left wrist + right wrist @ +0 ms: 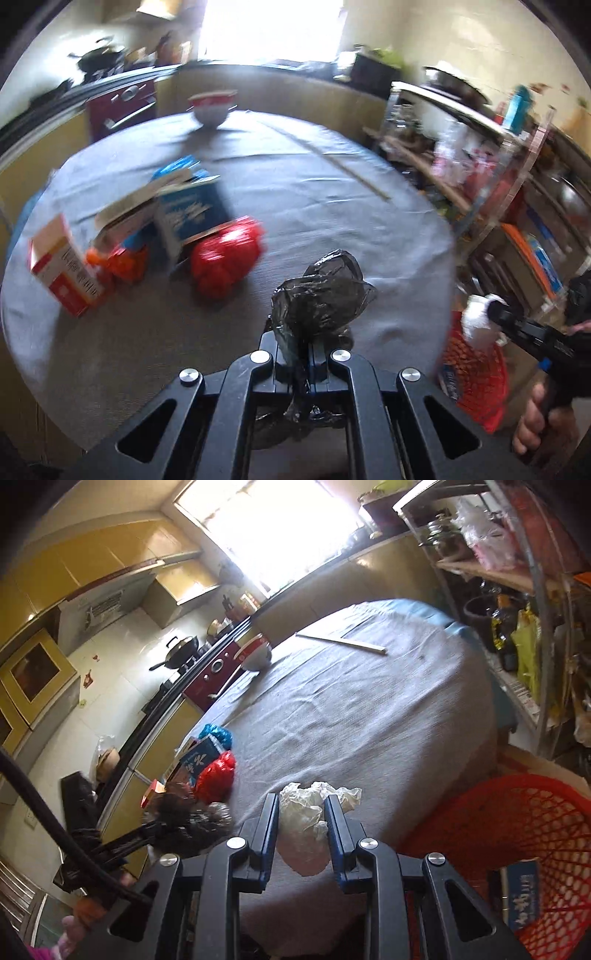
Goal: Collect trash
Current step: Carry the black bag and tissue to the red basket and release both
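The left gripper (308, 354) has its jaws pressed together on a crumpled black plastic bag (321, 299), which bulges above the fingertips over the near part of the round table covered in grey cloth (295, 192). The right gripper (301, 825) pinches a crumpled wad of white paper (310, 812) between its blue-padded fingers (271, 823), held above the table's near edge.

Beside the table, low on the right in the right wrist view, stands a red plastic mesh wastebasket (517, 812). Inside it lies a blue carton with white lettering (522, 899), leaning against the basket's wall. From the left wrist view the same basket shows below the right gripper, with the white wad just above its rim; what else it holds cannot be told.

Still on the cloth, well apart from the basket, is a cluster of rubbish: a white and red cardboard box (62, 266), an orange crumpled wrapper (122, 262), an open brown cardboard carton (129, 214), a blue printed box (192, 214), a crumpled red plastic bag (225, 254) and a blue wrapper behind them (177, 166).

At the far edge stands a white bowl with a red rim (212, 107); its contents are not visible. A pale wooden stick (347, 166) lies on the cloth to the right of it.
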`<act>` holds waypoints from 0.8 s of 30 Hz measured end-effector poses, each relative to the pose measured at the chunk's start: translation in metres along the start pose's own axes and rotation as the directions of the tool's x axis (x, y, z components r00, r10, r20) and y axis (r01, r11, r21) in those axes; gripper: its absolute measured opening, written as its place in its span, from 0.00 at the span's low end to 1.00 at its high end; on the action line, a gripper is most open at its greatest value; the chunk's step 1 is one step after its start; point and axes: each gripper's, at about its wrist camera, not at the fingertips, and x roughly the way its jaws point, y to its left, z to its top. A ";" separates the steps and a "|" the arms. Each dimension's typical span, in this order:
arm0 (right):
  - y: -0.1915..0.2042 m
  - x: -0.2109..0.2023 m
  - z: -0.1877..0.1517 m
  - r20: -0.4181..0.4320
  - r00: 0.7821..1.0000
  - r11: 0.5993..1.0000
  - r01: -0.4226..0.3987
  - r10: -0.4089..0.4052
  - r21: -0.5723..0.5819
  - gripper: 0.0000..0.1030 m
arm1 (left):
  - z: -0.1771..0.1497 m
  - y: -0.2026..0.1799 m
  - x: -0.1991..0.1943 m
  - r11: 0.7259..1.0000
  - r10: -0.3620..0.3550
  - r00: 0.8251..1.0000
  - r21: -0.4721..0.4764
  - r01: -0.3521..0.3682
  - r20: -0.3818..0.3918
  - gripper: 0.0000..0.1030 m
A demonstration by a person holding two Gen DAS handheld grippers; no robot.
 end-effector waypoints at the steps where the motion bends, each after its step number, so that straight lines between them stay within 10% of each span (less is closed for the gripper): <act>1: -0.006 -0.007 0.001 0.011 1.000 1.000 0.011 -0.011 0.006 0.26 | 0.001 -0.011 -0.003 0.999 -0.023 1.000 0.023 0.023 0.000 0.06; 9: -0.052 -0.060 -0.004 0.056 0.992 0.992 0.111 -0.114 0.057 0.26 | -0.001 -0.104 0.009 0.958 -0.217 0.971 0.171 0.232 -0.101 0.06; 16: -0.108 -0.093 -0.030 0.019 0.979 0.963 0.199 -0.205 0.182 0.26 | -0.026 -0.173 0.048 0.909 -0.252 0.933 0.267 0.319 -0.258 0.07; 21: -0.131 -0.096 -0.043 -0.060 0.979 0.940 0.206 -0.197 0.272 0.33 | -0.049 -0.198 0.070 0.901 -0.206 0.916 0.299 0.315 -0.343 0.65; 24: -0.137 -0.096 -0.046 -0.063 0.984 0.934 0.176 -0.165 0.310 0.40 | -0.051 -0.195 0.061 0.900 -0.184 0.931 0.327 0.289 -0.316 0.65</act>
